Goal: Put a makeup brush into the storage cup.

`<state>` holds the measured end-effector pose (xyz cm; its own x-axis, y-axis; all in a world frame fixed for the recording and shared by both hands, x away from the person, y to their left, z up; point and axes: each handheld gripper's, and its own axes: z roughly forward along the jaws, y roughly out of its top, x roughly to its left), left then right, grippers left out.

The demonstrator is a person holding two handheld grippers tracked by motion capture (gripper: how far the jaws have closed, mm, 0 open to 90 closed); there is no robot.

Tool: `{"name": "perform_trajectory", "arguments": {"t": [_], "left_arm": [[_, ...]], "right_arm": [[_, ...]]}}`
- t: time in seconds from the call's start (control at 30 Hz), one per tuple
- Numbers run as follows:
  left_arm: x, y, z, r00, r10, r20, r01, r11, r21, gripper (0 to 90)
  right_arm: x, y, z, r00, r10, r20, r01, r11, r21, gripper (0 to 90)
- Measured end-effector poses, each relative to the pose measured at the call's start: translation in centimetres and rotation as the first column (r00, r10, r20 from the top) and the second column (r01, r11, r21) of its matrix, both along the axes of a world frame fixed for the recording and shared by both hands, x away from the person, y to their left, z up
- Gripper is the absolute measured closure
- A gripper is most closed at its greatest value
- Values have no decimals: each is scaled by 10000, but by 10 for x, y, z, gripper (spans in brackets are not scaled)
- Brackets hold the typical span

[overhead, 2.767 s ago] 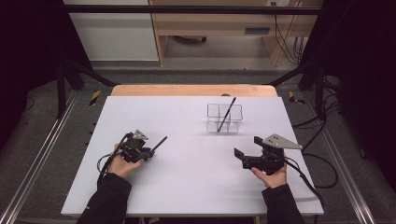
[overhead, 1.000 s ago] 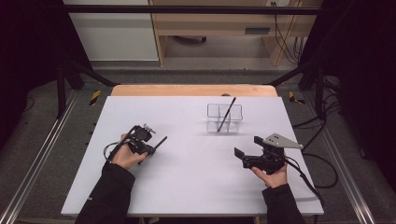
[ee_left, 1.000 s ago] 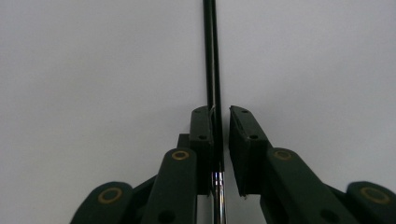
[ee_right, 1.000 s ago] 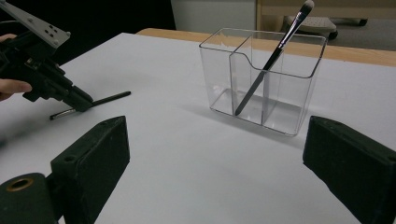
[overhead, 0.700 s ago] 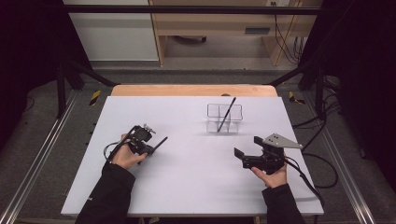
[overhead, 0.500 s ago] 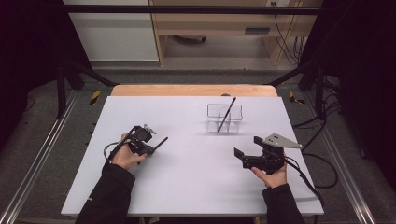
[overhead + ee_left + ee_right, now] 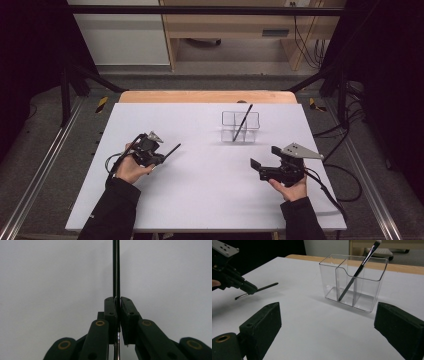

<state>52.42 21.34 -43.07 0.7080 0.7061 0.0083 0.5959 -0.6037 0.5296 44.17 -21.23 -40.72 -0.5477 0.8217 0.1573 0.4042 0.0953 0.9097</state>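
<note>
Pinching a thin black brush (image 7: 171, 149) at left of centre in the high view, I am pressing my left gripper's (image 7: 161, 156) fingers on it; my right gripper (image 7: 256, 168), lower right, is keeping its fingers spread over the table (image 7: 210, 190).

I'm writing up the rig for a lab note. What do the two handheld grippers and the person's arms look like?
Both grippers are black. The left gripper has two flat rectangular jaw pads on link arms with brass-coloured pivot rings, visible in its own view. The right gripper carries a grey three-cornered plate with small holes on top. A black cable trails from each. The person wears dark long sleeves; the hands are bare.
</note>
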Motion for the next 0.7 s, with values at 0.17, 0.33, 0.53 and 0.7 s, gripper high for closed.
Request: {"name": "perform_trajectory", "arguments": {"t": [0.17, 0.33, 0.53, 0.7], "left_arm": [[-10, -1, 9, 9991, -229, 362, 243, 9989, -409, 837], [-16, -4, 14, 9974, -441, 569, 474, 9971, -587, 837], [-29, -10, 22, 9930, -865, 800, 941, 9909, -962, 837], [-37, -11, 27, 9892, -1111, 954, 1218, 9859, -1151, 837]], "right_arm": [[0, 2, 0, 10000, 29, 5, -29, 10000, -88, 77], [0, 2, 0, 10000, 32, 16, -32, 9999, -121, 77], [-1, 4, 0, 10000, 68, 54, -67, 9997, -237, 78], [-3, 6, 1, 9999, 121, 79, -119, 9994, -310, 77]]}}
